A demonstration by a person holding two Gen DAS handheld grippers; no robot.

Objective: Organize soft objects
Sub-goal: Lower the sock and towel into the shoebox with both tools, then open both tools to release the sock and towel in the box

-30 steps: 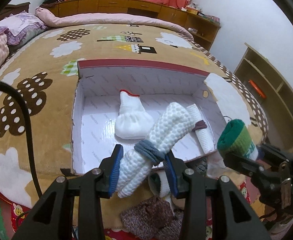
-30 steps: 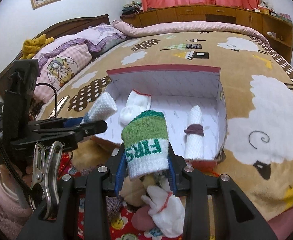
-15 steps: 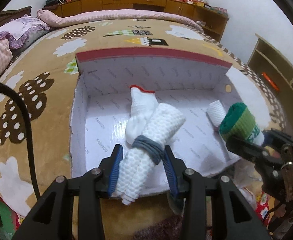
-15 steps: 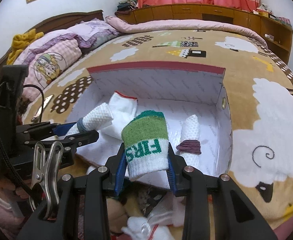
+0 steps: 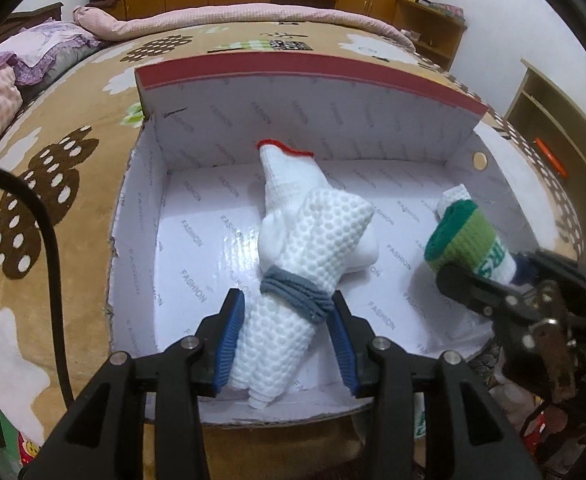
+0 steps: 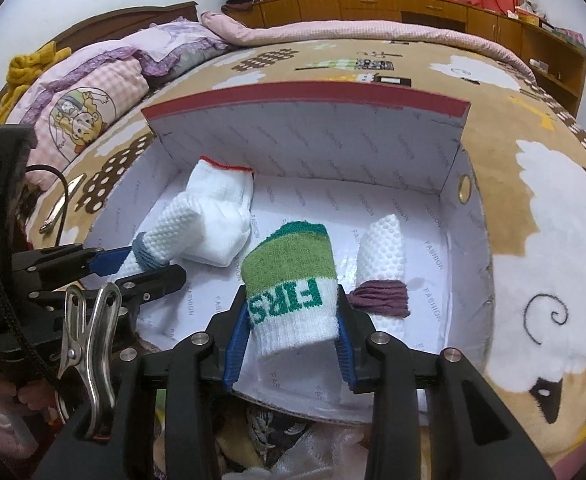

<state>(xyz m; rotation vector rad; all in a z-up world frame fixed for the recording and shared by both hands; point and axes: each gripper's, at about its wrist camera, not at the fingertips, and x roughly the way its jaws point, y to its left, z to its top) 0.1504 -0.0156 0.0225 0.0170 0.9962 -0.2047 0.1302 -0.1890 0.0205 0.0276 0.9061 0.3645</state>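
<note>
My left gripper has a white waffle-cloth roll with a grey band between its blue pads, low over the floor of an open white-lined shoebox. Its jaws are opening, and the pads still touch the roll. The roll's tip lies against a white sock with a red cuff in the box. My right gripper has a rolled green-and-white sock upright between its pads, also inside the box. Those jaws are opening too. The left gripper shows at the left of the right wrist view.
A second white waffle roll with a purple band lies by the box's right wall. The box sits on a brown patterned bedspread. Loose socks and cloths lie below the box's near edge. A black cable loops at left.
Both grippers have moved forward and down with their rolls, from in front of the box to inside it. The waffle roll now lies against the red-cuffed sock.
</note>
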